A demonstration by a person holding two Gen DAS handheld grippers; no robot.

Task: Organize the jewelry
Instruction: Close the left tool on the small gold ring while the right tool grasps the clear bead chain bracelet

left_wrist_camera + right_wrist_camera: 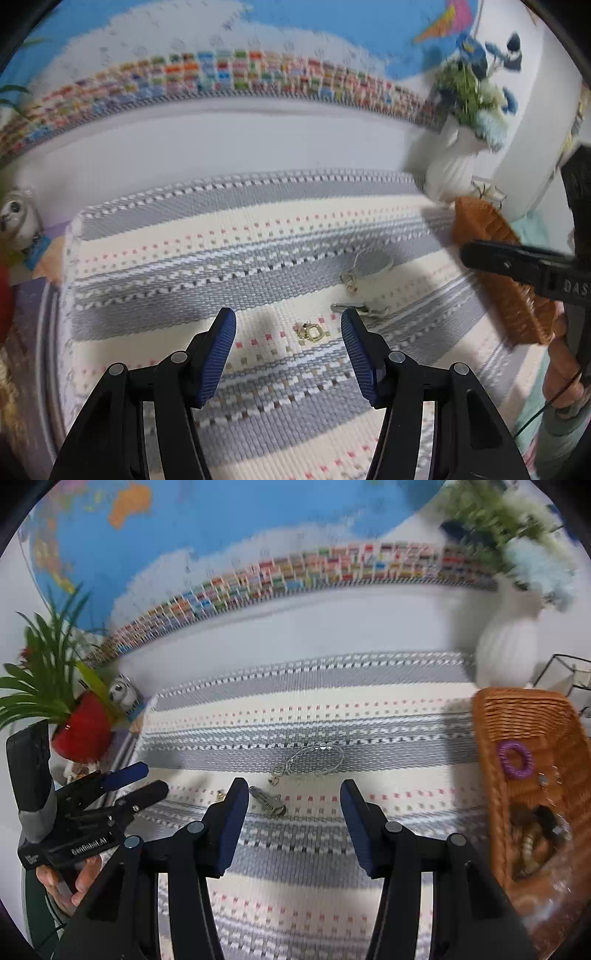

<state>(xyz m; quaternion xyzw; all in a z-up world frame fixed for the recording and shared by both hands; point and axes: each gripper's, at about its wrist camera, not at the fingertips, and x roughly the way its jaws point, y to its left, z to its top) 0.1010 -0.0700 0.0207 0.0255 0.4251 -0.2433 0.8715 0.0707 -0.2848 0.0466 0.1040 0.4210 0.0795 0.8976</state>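
Both grippers hang over a woven placemat (pixel 155 258) striped in grey and cream, and neither holds anything. The left gripper (pixel 288 332) has its blue-padded jaws spread wide, and a small gold ring (pixel 312 332) lies on the mat in the gap between them, touching neither pad. Just beyond its right finger sits a silver hair clip (pixel 360 309), and a little farther off a thin silver bracelet (pixel 369 267) with a clasp — all of it somewhat blurred.

The right gripper (pixel 293 805) is likewise wide open. In its own view the silver hair clip (pixel 267 802) lies just beside the inner face of its left finger, and the bracelet (pixel 314 758) forms a loop on the grey stripe past the fingertips. The gold ring (pixel 221 795) peeks out at the outer edge of that same finger.

At the mat's right edge stands a wicker basket (pixel 517 709) already holding a purple coil hair tie (pixel 516 758), some small silver pieces and a dark heap too blurred to name. A white vase (pixel 508 650) of flowers stands behind the basket; a red plant pot (pixel 83 727) sits off the mat's left side.
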